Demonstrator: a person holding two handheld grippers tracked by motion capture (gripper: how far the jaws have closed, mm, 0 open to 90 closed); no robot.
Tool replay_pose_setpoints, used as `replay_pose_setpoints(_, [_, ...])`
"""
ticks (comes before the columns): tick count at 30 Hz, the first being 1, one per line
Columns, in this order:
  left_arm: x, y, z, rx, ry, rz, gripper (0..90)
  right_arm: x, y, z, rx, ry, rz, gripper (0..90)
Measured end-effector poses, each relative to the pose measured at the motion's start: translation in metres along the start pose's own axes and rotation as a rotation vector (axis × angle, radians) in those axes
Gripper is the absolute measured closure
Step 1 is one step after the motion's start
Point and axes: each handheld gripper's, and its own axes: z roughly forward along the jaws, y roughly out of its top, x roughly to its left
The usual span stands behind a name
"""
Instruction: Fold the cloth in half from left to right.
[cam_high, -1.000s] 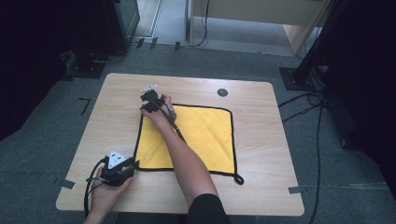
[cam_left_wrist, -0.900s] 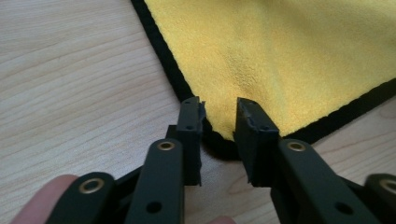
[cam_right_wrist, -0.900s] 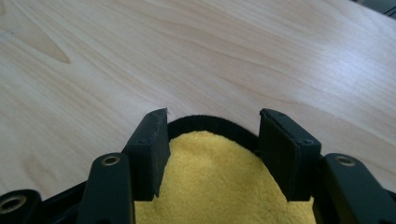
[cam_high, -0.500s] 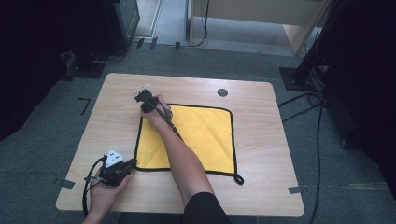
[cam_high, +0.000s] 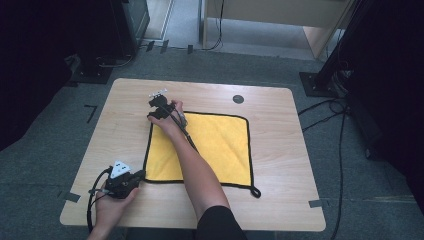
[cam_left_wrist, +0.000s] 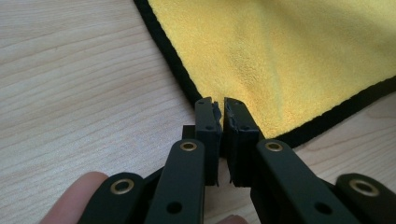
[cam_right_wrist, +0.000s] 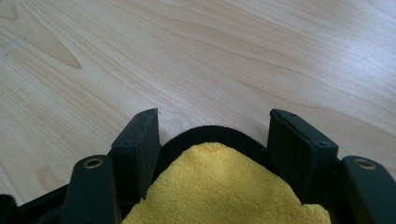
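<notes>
One yellow cloth (cam_high: 215, 147) lies flat on one wooden table (cam_high: 280, 200), two grippers: left gripper (cam_left_wrist: 220, 108) clenched at its near-left corner, right gripper (cam_right_wrist: 212, 123) spread wide around far-left corner.

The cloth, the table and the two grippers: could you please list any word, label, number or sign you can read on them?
None: no readable text in any view.
Yellow cloth: plain, black edging, no label visible.
Table: bare wood grain; a dark round disc carries nothing legible.
Left gripper and right gripper: black jaws, no markings.
Grey plate on the left gripper: too small to read.
</notes>
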Motion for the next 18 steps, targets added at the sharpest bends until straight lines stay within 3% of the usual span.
replay_pose_setpoints(2, [0.000,0.000,0.000,0.001,0.001,0.000,84.9,0.001,0.000,0.000,0.000,-0.005,0.003,37.8])
replay_pose_setpoints(3, [0.000,0.000,0.000,-0.001,0.001,-0.001,84.8,0.002,-0.001,-0.003,0.003,-0.010,0.004,49.9])
replay_pose_setpoints(4, [-0.001,0.000,0.000,0.001,0.002,0.000,84.8,0.002,-0.001,-0.003,0.003,-0.010,0.004,49.9])
replay_pose_setpoints(5, [-0.001,0.000,0.000,0.000,0.002,0.001,84.8,0.003,-0.002,-0.006,0.002,-0.007,-0.006,61.1])
replay_pose_setpoints(6, [-0.001,0.000,0.000,0.001,0.003,0.001,84.8,0.003,-0.002,-0.006,0.002,-0.007,-0.006,61.1])
replay_pose_setpoints(7, [-0.001,0.000,0.000,0.000,0.005,0.003,84.9,0.001,-0.003,-0.008,0.009,-0.014,-0.007,74.4])
replay_pose_setpoints(11, [-0.002,0.000,0.000,-0.005,0.012,0.015,86.1,-0.002,-0.003,-0.009,0.015,-0.003,0.009,80.7])
replay_pose_setpoints(14, [-0.004,0.000,-0.012,-0.080,0.006,0.027,87.3,0.002,-0.002,-0.008,-0.008,0.020,-0.007,82.8])
replay_pose_setpoints(18, [0.001,0.000,-0.023,-0.123,0.024,0.016,88.0,0.010,0.007,-0.008,-0.022,0.059,-0.007,83.2])
